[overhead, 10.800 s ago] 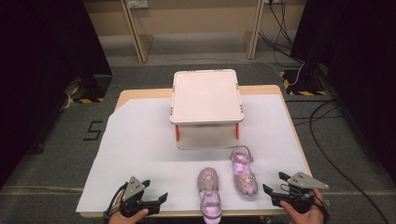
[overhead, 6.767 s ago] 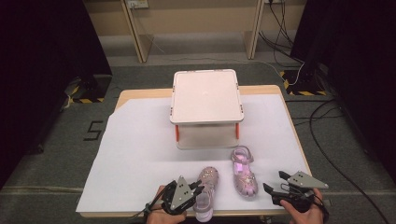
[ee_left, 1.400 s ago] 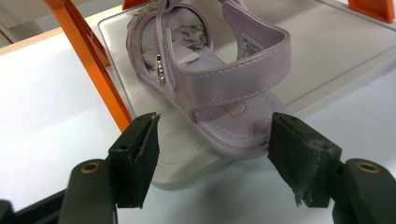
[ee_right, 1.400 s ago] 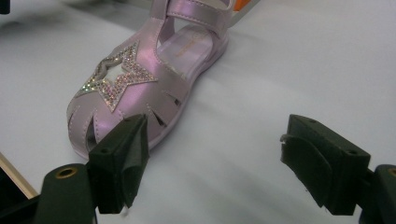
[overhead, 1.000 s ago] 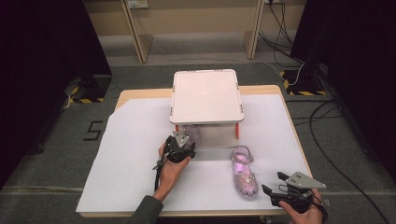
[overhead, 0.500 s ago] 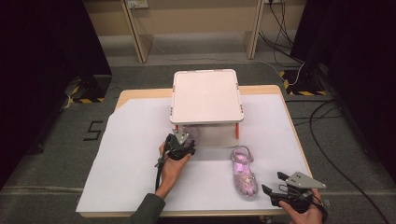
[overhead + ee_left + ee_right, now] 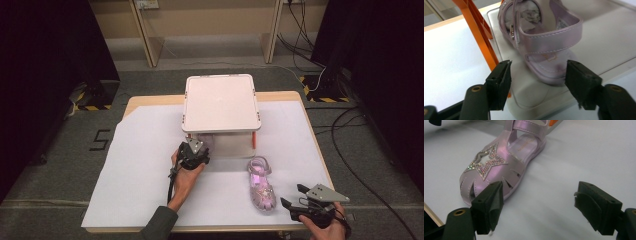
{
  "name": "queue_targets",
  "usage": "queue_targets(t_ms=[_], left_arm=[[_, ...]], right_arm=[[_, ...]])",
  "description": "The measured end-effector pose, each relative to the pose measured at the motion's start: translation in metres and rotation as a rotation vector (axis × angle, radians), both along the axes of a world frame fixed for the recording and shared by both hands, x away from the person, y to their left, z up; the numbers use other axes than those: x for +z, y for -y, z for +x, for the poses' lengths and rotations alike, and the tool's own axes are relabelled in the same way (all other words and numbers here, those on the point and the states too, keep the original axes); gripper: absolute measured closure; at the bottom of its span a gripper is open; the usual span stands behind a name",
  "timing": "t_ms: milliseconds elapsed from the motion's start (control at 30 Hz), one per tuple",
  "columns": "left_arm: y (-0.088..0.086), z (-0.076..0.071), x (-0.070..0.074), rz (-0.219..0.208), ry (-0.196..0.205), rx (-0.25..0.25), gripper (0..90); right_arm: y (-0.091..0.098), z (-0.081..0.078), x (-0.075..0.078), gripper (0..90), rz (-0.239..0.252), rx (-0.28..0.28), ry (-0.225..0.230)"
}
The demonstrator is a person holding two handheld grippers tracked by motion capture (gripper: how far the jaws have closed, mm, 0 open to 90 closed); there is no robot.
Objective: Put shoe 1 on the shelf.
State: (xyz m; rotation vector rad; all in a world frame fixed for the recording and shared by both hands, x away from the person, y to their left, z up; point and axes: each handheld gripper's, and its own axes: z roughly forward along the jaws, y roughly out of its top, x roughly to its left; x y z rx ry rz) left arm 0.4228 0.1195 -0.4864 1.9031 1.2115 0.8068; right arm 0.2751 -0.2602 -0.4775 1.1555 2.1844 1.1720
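Found the table (image 7: 131, 102) across the middle of the high view, spread with a white sheet (image 7: 140, 165). Noted the rack (image 7: 220, 102) at centre: white top, orange legs (image 7: 477, 32), a low white shelf (image 7: 599, 37) underneath.

Spotted the shelved sandal (image 7: 544, 42) in the upper middle of the left gripper view, resting on that shelf with its heel toward the camera and paper stuffing in the toe. Made out only a lilac hint of it (image 7: 206, 142) under the rack top in the high view. Located the loose sandal (image 7: 261, 182) on the sheet at lower right of centre, toe toward the bottom edge, just beside the rack's front.

Read the left gripper (image 7: 192, 150) as released: jaws spread either side of the shelved sandal's heel (image 7: 539, 72), pads clear of it, grasping nothing. Read the right gripper (image 7: 291, 195) at the lower right the same way: jaws wide apart (image 7: 539, 195), empty, with the loose sandal's toe (image 7: 499, 167) just past the left-hand jaw.

Judged both sandals light, small and easily lifted. Expected a fairly stiff sole, soft bendy straps, and a glossy upper likely to slip under hard pads. Would take the loose sandal across the sole and sides at the heel cup or midfoot, not by the ankle strap (image 7: 529, 126), which would probably fold. Would spare the glitter star (image 7: 486, 161), likely to shed or scuff.
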Motion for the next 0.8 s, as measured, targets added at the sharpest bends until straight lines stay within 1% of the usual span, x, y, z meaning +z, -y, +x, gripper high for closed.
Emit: queue_targets(t_ms=[100, 200, 267, 367, 467, 567, 633, 800], left_arm=[[-0.002, -0.007, 0.005, -0.034, -0.002, -0.015, 32.8], [-0.002, -0.017, 0.010, -0.046, 0.006, -0.043, 28.1], [-0.003, -0.025, 0.013, -0.055, 0.014, -0.062, 27.0], [-0.004, -0.039, 0.014, -0.071, 0.007, -0.098, 25.2], [-0.005, -0.050, 0.014, -0.082, 0.004, -0.128, 23.9], [-0.008, -0.060, 0.014, -0.089, 0.001, -0.153, 23.2], [-0.012, -0.066, 0.015, -0.093, 0.003, -0.158, 22.4], [-0.024, -0.078, 0.018, -0.123, 0.004, -0.154, 21.8]], right_arm=[[0.001, 0.000, 0.000, 23.1, 0.001, -0.002, 0.002], [0.001, 0.000, 0.000, 23.1, 0.005, -0.003, 0.001], [0.000, -0.001, 0.001, 23.2, 0.007, -0.002, 0.004], [-0.001, -0.001, 0.001, 23.4, 0.007, 0.003, 0.007], [-0.001, -0.001, 0.002, 23.6, 0.015, 0.003, 0.018], [-0.002, -0.001, 0.002, 23.7, 0.020, 0.008, 0.016], [-0.003, -0.002, 0.002, 23.8, 0.023, 0.012, 0.014], [-0.005, -0.003, 0.003, 23.9, 0.031, 0.019, 0.012]])
